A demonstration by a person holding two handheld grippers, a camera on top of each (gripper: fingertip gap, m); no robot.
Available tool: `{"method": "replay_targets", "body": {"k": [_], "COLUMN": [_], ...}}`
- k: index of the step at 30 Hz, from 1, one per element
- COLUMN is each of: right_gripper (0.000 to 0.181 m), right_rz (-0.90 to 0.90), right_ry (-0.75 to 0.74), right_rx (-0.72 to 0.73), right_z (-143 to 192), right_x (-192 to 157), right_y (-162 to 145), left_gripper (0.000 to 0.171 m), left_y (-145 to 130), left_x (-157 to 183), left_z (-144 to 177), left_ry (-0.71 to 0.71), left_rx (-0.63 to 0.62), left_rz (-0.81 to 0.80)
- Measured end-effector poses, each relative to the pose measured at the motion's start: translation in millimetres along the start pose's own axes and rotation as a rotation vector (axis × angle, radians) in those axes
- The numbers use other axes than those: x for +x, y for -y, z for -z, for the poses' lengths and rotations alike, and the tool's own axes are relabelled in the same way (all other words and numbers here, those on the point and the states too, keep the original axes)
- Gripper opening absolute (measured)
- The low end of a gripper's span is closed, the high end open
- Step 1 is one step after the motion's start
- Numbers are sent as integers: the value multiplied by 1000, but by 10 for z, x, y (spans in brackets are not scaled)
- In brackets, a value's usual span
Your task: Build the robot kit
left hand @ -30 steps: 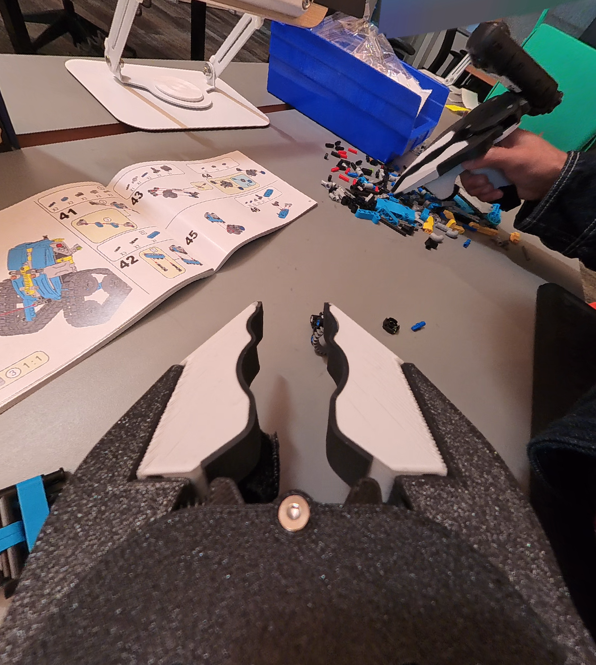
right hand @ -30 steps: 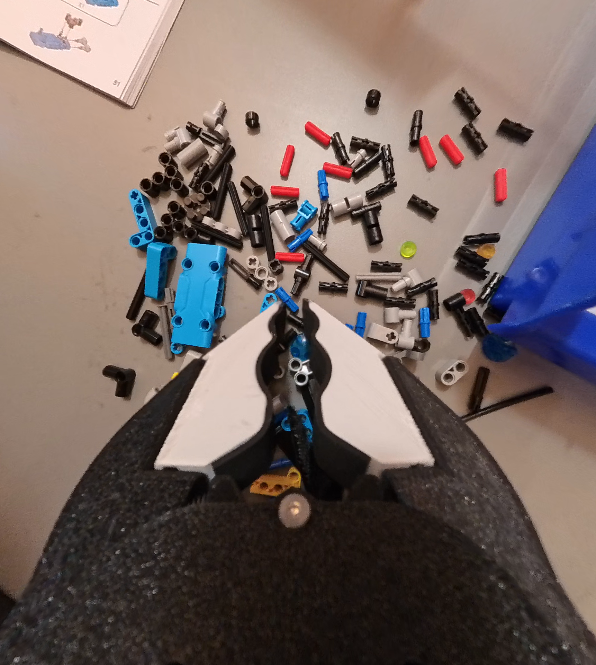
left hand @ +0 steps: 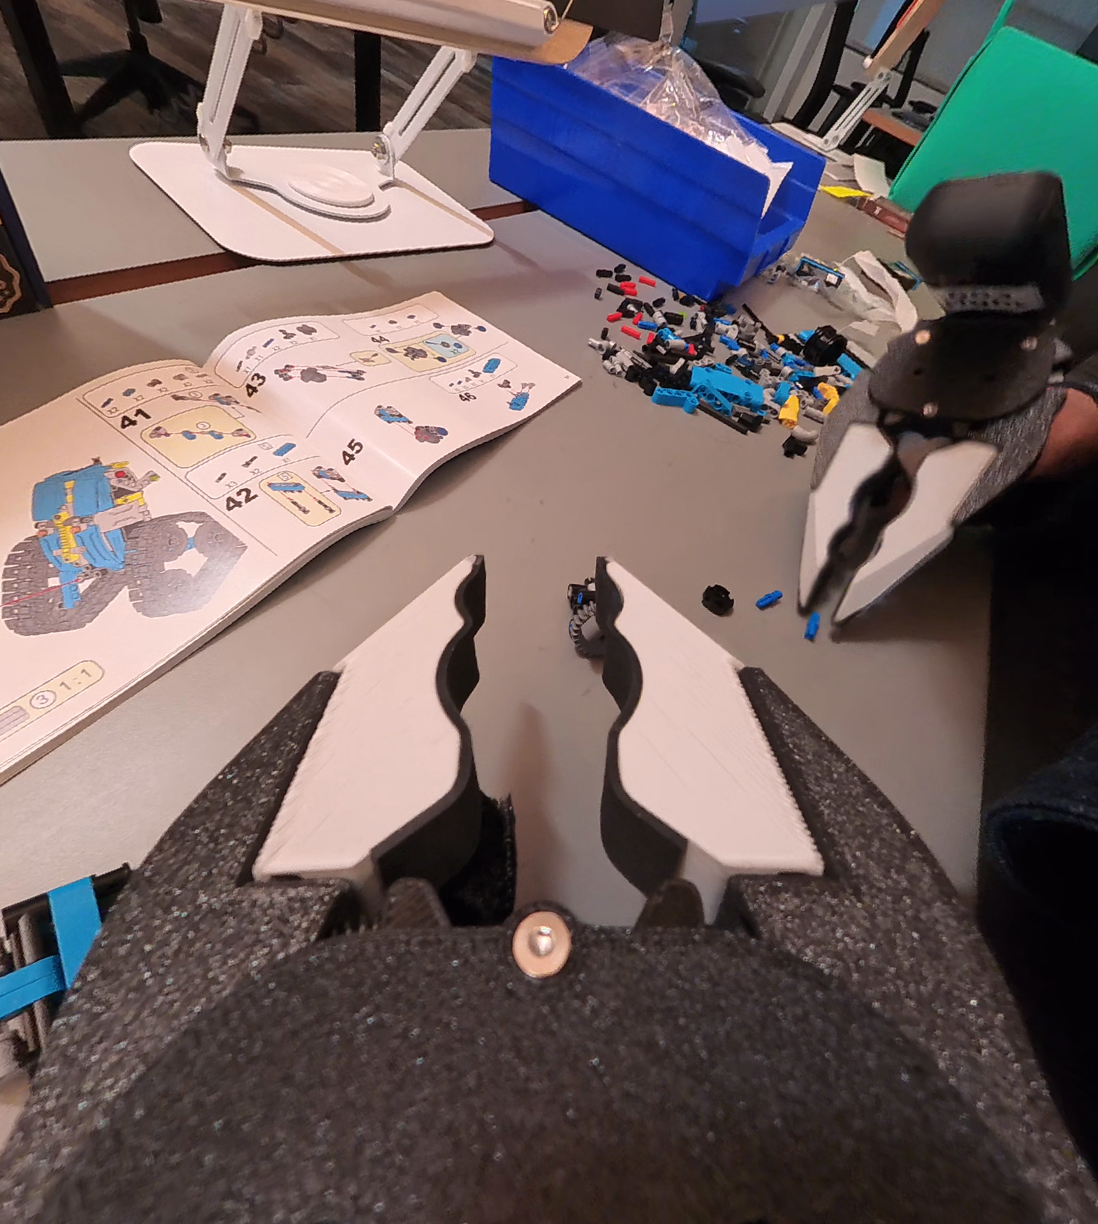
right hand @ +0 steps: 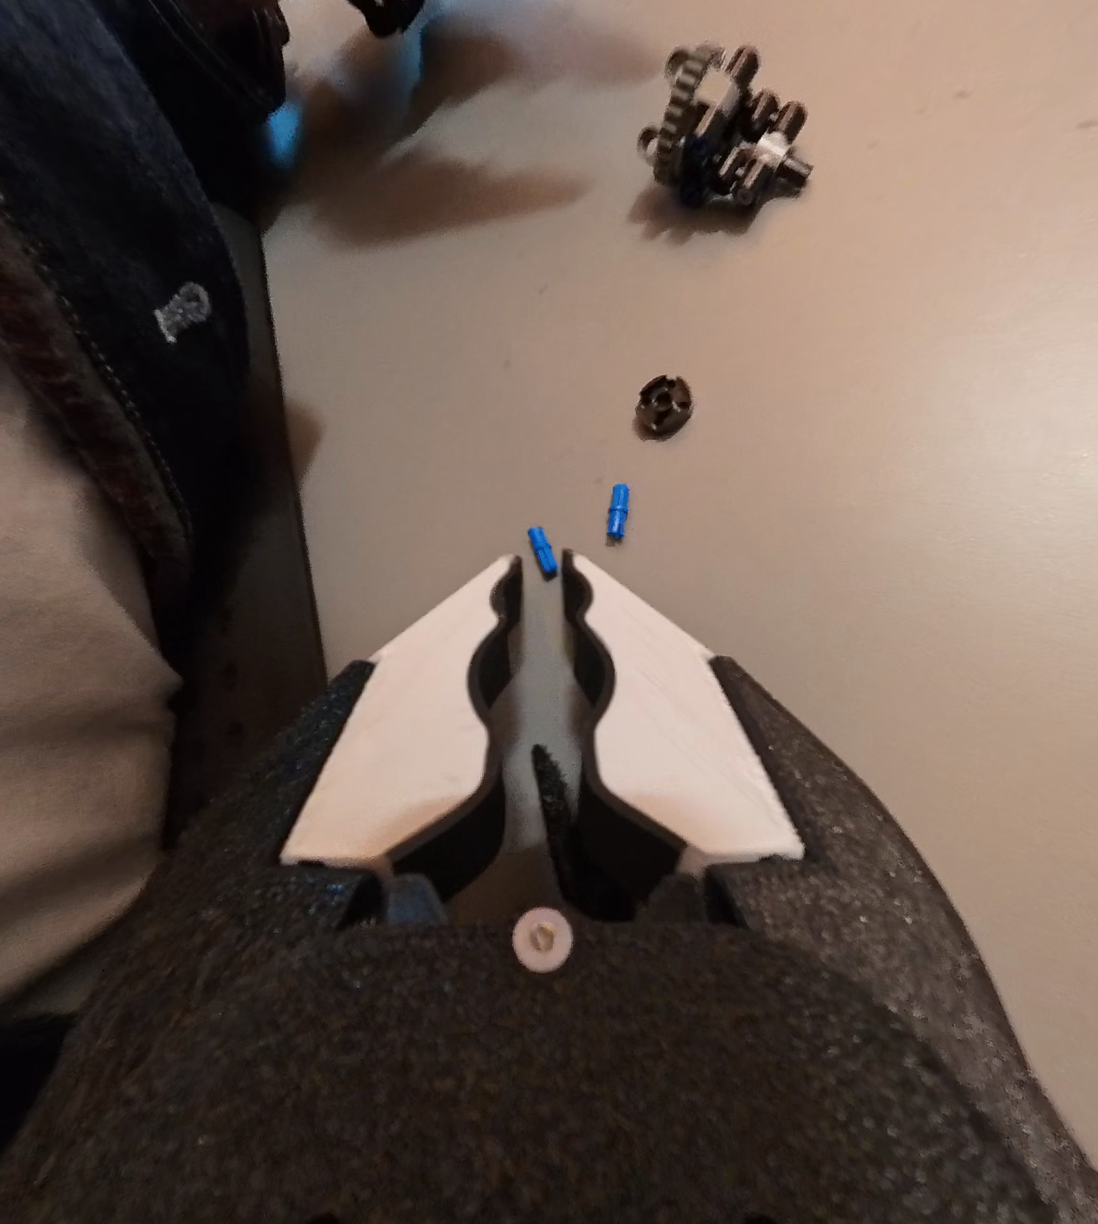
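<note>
My left gripper (left hand: 540, 569) is open and empty, low over the grey table. A small dark gear assembly (left hand: 581, 619) lies against the outside of its right finger. My right gripper (right hand: 541, 560) points down at the table with its jaws a narrow gap apart and nothing between them. A small blue pin (right hand: 542, 550) lies on the table just past its tips. A second blue pin (right hand: 617, 510) and a black round piece (right hand: 663, 406) lie beyond, then the gear assembly (right hand: 725, 132). The right gripper also shows in the left wrist view (left hand: 821, 609).
An open instruction booklet (left hand: 235, 463) lies at the left. A pile of small building parts (left hand: 718, 357) sits before a blue bin (left hand: 632, 165). A white stand (left hand: 308, 199) is at the back. A partly built blue and grey piece (left hand: 16, 980) lies at lower left. A person's dark sleeve (right hand: 102, 199) borders the table edge. Tip to tip, the grippers are about 20 cm apart. The black round piece (right hand: 663, 406) is closer to my right gripper, around 5 cm from its tips; the left tips are 12 cm off. It turns up in the left wrist view (left hand: 719, 596) as well.
My right gripper has come from the parts pile to the near table beside my left gripper. Its jaws have parted a little and a blue pin lies at its tips. The left gripper stays put.
</note>
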State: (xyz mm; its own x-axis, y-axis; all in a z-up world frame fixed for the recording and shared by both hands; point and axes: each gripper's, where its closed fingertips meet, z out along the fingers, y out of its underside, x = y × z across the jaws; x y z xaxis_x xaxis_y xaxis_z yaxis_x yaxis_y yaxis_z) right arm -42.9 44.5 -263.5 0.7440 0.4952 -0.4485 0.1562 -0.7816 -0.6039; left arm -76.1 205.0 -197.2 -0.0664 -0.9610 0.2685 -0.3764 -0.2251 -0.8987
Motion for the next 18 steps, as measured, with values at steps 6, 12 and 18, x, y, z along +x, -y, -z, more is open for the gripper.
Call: {"method": "replay_targets", "body": {"k": [6, 12, 18], "right_gripper": [15, 14, 14], "right_rz": [-132, -190, -176], "right_ry": [-435, -608, -583], "right_rx": [139, 89, 77], "right_z": [881, 1277, 1292], "right_x": [1175, 1819, 1840], "right_y": [183, 10, -9], "left_gripper": [33, 33, 33], "left_y": [13, -9, -37], "left_x": [-4, -23, -56], "left_z": [16, 21, 8], "left_ry": [4, 15, 19], "left_rx": [7, -3, -9], "left_rz": [-2, -8, 5]}}
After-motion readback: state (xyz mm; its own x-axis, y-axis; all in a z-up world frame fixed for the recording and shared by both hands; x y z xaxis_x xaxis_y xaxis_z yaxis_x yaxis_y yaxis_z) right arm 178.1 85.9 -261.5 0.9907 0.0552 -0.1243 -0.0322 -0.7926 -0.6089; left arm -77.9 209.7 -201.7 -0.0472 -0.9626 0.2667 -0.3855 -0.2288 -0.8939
